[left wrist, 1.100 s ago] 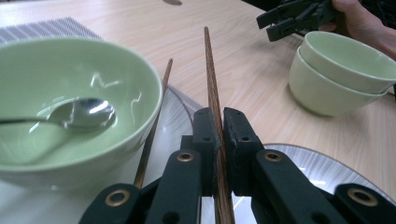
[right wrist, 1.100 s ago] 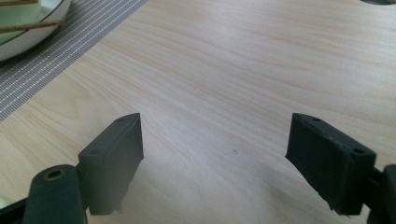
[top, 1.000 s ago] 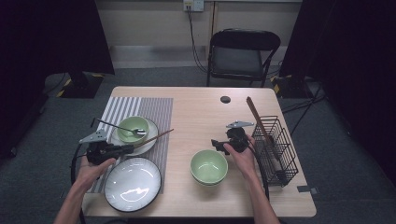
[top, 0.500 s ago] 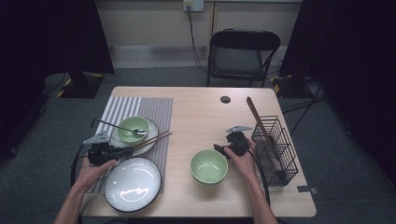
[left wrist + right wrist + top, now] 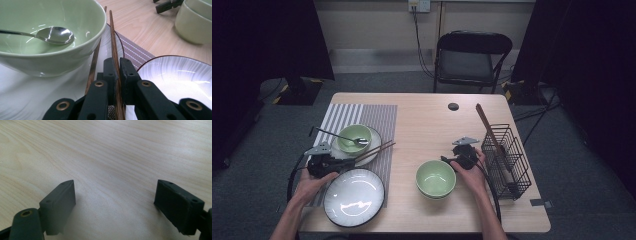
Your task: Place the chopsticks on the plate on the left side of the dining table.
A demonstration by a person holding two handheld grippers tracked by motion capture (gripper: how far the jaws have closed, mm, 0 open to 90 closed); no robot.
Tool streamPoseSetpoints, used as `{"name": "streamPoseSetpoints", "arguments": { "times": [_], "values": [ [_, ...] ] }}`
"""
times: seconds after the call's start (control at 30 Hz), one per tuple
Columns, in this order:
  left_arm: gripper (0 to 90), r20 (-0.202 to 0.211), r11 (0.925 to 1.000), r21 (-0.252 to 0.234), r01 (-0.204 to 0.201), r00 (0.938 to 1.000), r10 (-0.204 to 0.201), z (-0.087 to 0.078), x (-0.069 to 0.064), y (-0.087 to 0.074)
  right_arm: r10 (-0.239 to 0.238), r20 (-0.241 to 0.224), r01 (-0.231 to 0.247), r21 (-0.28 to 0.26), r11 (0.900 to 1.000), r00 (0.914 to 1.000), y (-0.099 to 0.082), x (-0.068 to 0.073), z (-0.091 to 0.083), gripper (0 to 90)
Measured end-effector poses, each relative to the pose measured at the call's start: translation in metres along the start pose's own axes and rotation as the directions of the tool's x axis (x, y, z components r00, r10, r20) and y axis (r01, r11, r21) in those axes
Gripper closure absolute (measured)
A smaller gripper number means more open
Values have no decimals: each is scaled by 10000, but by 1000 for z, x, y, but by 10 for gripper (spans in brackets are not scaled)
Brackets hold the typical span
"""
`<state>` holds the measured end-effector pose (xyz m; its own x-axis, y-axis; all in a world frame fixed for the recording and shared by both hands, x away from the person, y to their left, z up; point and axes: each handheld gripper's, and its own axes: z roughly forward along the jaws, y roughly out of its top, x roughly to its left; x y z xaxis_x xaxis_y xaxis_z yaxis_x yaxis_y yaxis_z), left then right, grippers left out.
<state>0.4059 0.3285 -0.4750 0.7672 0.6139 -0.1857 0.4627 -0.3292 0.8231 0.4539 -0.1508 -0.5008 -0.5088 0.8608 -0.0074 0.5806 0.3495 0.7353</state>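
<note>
The left gripper (image 5: 116, 72) has its jaws clamped on one of the two long brown wooden chopsticks (image 5: 113, 42), near that stick's lower end. The pair lies slanted on the white round plate (image 5: 373, 150), just beside the pale green ceramic bowl (image 5: 353, 137) that holds a shiny metal spoon (image 5: 53, 35); this sits left of centre in the high view. In the left gripper view the second stick runs outside the left jaw, apparently ungripped.

My judgement of the risks: lifting now would likely bring up one stick alone and leave its partner behind, or drag it against the bowl's foot. The grip is far from the stick's middle, so the long free end could swing down, pivot in the jaws, or knock the bowl and rattle the spoon out. The large white shallow plate with a dark rim (image 5: 353, 196) lies close at the lower left, and a low sweep might clip it.

The right gripper (image 5: 115, 202) rests with its jaws wide apart over bare light wooden worktop (image 5: 427, 125), holding nothing, beside the second green bowl (image 5: 435, 178) and the black wire rack (image 5: 507, 155).

Compared with the picture of a second ago, the left gripper sits a little lower in the frame, closer to the plates, and the chopsticks' far tips reach less far right; the right gripper has barely shifted.
</note>
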Motion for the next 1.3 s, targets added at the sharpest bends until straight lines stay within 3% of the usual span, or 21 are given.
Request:
{"name": "streamPoseSetpoints", "arguments": {
  "times": [0.4,1.0,1.1,1.17,1.3],
  "values": [
    [838,-234,9998,196,-54,9997,58,3,4,-3,-12,-1,12,-3,10000,10000,0,0,0,165],
    [793,-364,10000,-42,63,9993,-64,-2,3,0,-12,-2,12,-6,10000,10000,0,0,0,166],
    [797,-314,9999,-148,36,9995,-40,-3,1,1,1,0,-1,-4,10000,10000,0,0,0,165],
    [833,159,9990,-398,207,9997,-201,-4,-1,5,2,0,-2,-3,10000,10000,0,0,0,165],
    [836,429,9981,-463,396,9984,-376,-1,-6,9,2,-2,-2,0,10000,10000,0,0,0,165]
  ]
}}
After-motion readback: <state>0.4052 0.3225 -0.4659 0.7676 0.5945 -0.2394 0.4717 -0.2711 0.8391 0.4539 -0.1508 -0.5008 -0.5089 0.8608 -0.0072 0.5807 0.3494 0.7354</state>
